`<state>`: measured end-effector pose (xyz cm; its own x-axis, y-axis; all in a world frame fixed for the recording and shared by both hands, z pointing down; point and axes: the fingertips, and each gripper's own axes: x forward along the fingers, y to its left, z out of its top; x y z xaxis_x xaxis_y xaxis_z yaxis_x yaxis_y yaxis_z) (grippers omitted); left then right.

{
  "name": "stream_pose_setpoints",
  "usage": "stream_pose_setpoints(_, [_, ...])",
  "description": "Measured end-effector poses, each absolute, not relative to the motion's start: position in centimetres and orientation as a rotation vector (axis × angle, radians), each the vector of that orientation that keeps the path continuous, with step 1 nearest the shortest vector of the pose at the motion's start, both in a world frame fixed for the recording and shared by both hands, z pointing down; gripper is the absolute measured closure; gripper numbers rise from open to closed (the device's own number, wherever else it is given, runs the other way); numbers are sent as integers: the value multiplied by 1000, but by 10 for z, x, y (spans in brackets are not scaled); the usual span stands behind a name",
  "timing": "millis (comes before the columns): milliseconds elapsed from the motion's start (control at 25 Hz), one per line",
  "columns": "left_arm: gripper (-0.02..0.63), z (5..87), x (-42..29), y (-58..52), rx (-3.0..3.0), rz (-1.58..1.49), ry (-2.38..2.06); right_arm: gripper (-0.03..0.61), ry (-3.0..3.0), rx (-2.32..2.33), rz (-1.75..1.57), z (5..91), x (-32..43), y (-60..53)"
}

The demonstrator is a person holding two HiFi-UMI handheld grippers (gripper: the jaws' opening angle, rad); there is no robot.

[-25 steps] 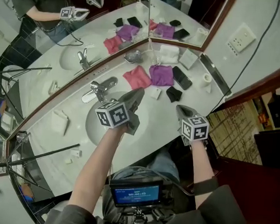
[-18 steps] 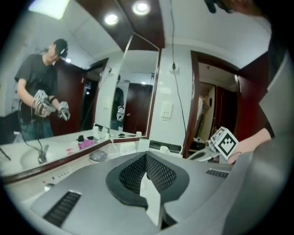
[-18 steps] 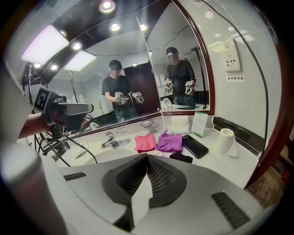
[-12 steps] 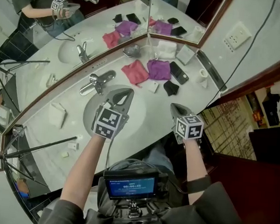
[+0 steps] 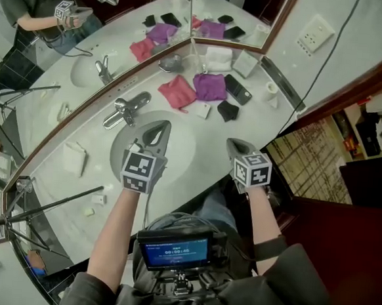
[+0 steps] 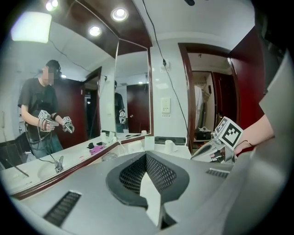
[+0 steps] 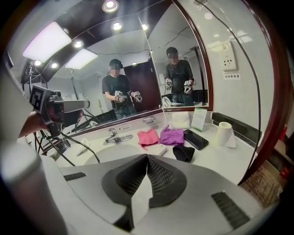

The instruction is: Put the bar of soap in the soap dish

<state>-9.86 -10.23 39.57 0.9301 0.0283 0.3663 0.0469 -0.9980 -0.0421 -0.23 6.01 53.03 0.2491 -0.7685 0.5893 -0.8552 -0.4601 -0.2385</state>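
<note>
Plainly, both pairs of jaws are pressed together with nothing between them. The left hand-held gripper point(image 5: 159, 127) hangs over the sink basin point(image 5: 181, 149), the right hand-held gripper point(image 5: 233, 144) over the bench point(image 5: 259, 121) front. The bar of soap point(image 5: 203, 110) lies beside the pink cloth point(image 5: 177, 91), at two o'clock from the left hand-held gripper. The soap dish point(image 5: 170, 63) sits at eleven o'clock from the soap, against the mirror.

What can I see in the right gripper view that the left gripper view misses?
Only the right gripper view: the sink faucet, pink cloth, purple cloth and black phone laid out directly ahead, plus the left gripper. Only the left gripper view: the right gripper and an open doorway. Both: the mirror, the person's reflection, the wall socket, and closed, empty jaws in the foreground.
</note>
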Motion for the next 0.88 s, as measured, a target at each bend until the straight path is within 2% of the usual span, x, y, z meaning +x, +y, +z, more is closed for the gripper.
stream_pose_setpoints(280, [611, 395, -104, -100, -2969, -556, -84, 554, -1422, 2395, 1029, 551, -4, 47])
stream_pose_setpoints(560, [611, 409, -104, -104, -2933, -603, -127, 359, -1253, 2460, 1132, 598, 7, 5])
stream_pose_setpoints(640, [611, 416, -102, -106, -2921, -623, -135, 336, -1176, 2485, 1158, 614, 16, -9])
stream_pose_setpoints(760, [611, 424, -98, -108, -2903, -654, -142, 249, -1125, 2513, 1159, 618, 30, -39])
stream_pose_setpoints(880, [611, 429, -93, -111, -2893, -679, -137, 235, -1066, 2537, 1175, 628, 47, -58])
